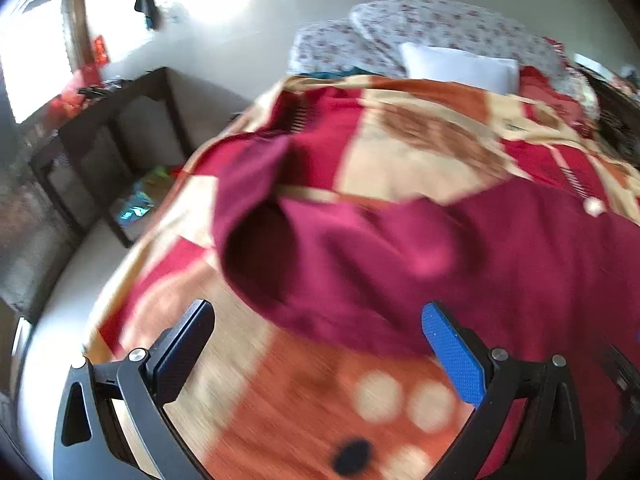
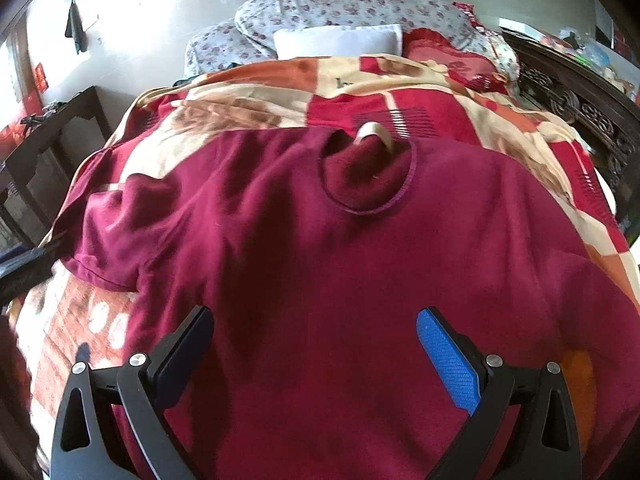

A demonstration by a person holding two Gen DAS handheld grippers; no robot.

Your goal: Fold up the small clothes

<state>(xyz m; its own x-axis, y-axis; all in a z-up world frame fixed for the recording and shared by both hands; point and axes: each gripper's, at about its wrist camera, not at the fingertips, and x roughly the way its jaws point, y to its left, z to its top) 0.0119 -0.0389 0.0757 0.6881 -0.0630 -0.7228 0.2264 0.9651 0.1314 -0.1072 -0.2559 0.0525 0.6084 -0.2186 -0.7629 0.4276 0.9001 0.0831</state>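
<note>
1. A dark red shirt (image 2: 320, 248) lies spread on a bed blanket (image 2: 420, 80) with red, orange and cream patches. Its neck hole (image 2: 368, 176) points to the far side, toward the pillows (image 2: 340, 8).
2. The right gripper (image 2: 316, 344) hangs over the near middle of the shirt. Its jaws are wide apart and hold nothing.
3. The left gripper (image 1: 320, 344) is near the left sleeve (image 1: 256, 216). Its jaws are wide apart too, with nothing in them. This view is blurry.
4. The left sleeve looks bunched and partly flipped up, so the shirt is not flat yet.
5. I think the step now is to grab the left sleeve or the left side and fold it in toward the middle.
6. To do it well, pinch only the sleeve edge, not the blanket under it. Lift a little, then lay it flat.
7. The left bed edge is close to the sleeve, and a dark table (image 1: 120, 120) stands past it. Keep away from that side.
8. There is more open room to the far side and the right on the blanket.
</note>
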